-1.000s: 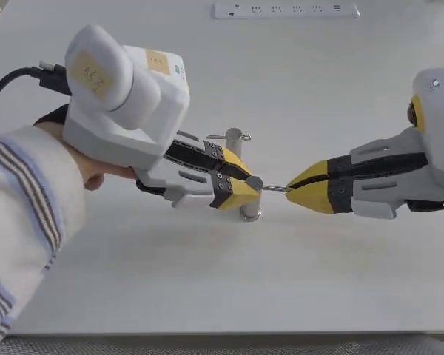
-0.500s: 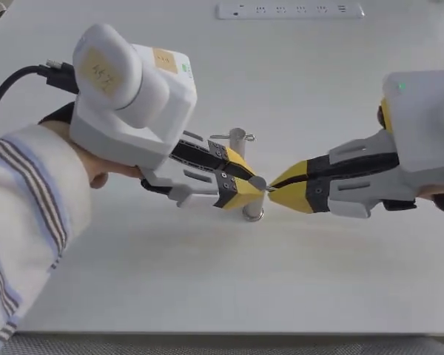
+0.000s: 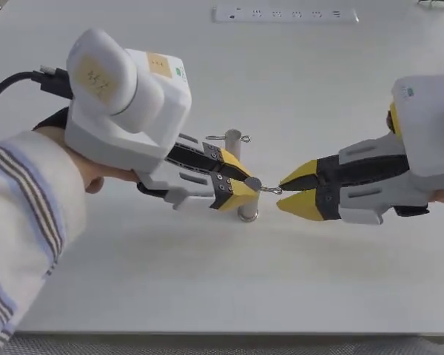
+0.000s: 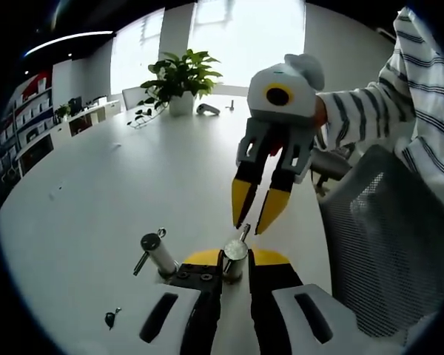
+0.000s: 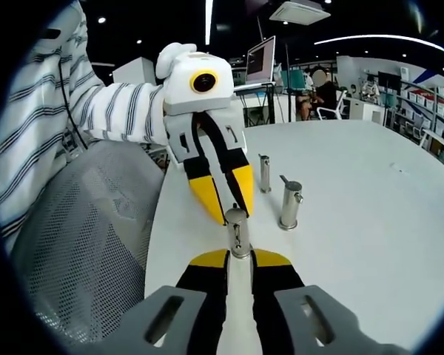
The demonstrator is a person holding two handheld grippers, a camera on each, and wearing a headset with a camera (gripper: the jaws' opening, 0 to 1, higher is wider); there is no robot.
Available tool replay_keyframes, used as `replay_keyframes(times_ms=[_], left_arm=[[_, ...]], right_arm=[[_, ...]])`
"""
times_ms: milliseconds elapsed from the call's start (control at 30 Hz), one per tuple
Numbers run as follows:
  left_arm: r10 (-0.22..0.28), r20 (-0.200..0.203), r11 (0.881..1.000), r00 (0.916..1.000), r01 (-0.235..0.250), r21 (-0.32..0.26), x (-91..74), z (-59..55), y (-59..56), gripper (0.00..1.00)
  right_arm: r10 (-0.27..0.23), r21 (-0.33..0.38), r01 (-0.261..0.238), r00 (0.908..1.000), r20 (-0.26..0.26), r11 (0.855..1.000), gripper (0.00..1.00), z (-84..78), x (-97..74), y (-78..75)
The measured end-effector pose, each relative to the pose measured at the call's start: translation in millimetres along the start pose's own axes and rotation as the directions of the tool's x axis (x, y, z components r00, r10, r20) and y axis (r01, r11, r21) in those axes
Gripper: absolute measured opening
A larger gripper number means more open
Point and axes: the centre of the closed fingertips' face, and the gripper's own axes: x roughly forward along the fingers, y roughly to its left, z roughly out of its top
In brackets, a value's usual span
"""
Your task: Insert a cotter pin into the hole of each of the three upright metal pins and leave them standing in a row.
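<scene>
Head view: the left gripper (image 3: 245, 186) is clamped on a pin (image 3: 249, 211) at frame centre. A cotter (image 3: 269, 190) pokes from its hole toward the right gripper (image 3: 283, 195), whose jaws are narrowly parted beside the loop (gripping nothing). Behind, another pin (image 3: 235, 138) carries a cotter. This insertion looks nearly done. Next comes the third pin (image 5: 264, 171), which needs a fresh cotter lined up with its hole.

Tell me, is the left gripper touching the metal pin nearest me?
Touching. In the left gripper view, the left gripper is shut on the metal pin, pressing both its sides with no gap.
</scene>
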Motion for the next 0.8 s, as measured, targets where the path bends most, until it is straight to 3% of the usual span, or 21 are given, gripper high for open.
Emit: replay_keyframes(times_ms=[233,800], left_arm=[[0.016,0.004,1.000,0.9999,-0.016,0.005,-0.9,-0.3,0.8,0.10],[0.028,0.034,1.000,0.9990,-0.028,0.006,-6.6,-1.3,3.4,0.11]], right_arm=[[0.001,0.004,-0.001,0.9994,0.034,1.000,0.00,10.6,4.0,1.9],[0.013,-0.017,-0.013,0.9997,0.022,1.000,0.00,17.8,14.9,3.2]])
